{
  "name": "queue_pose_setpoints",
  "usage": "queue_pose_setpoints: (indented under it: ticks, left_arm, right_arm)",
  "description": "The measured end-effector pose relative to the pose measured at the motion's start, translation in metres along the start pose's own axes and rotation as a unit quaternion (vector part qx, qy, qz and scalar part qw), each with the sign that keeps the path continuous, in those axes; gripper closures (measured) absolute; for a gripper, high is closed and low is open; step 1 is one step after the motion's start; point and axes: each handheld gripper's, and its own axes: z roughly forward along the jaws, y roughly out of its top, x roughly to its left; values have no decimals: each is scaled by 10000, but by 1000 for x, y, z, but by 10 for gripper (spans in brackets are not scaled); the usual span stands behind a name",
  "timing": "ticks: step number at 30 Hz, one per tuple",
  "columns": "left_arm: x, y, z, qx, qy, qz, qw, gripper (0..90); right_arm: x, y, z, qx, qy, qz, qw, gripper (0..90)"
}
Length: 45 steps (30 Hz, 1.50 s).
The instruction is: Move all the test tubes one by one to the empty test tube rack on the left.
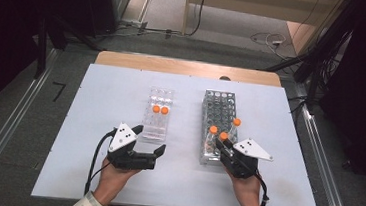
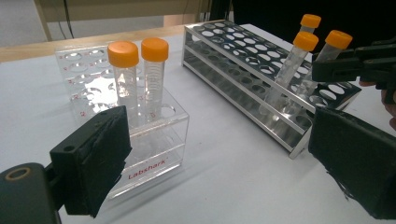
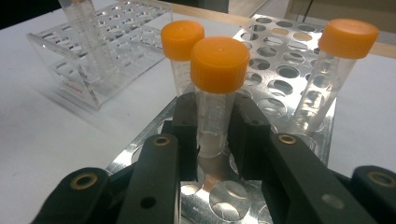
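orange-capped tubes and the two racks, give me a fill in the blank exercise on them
1. The clear plastic rack holds ____ orange-capped tubes.
2. The perforated metal rack holds ____ orange-capped tubes.
3. The right gripper has its jaws closed on the clear tube with the orange cap nearest it, which stands in the ____ rack.
4. The left gripper has its jaws ____ and holds nothing.

Missing words: two; three; metal; open

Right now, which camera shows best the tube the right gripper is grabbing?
The right gripper view: the orange-capped tube stands close up between the jaws. The high view shows mainly its cap; the left gripper view shows it far off.
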Motion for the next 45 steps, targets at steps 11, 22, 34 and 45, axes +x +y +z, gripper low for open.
queue_pose_setpoints:
  ticks: [11,22,34,45]
  left_arm:
    - [0,-1,0,61,51,-2,10000,53]
    - [1,-1,0,36,53,-25,10000,55]
    - [-1,-1,0,25,58,1,10000,57]
    - [-3,0,-2,-31,29,5,10000,68]
  right_arm:
    - [-3,13,-18,-371,40,87,9993,713]
    - [-8,26,-45,-770,89,202,9968,717]
    - [-2,27,-63,-816,379,259,9956,719]
    - [24,24,-56,-649,779,36,9948,720]
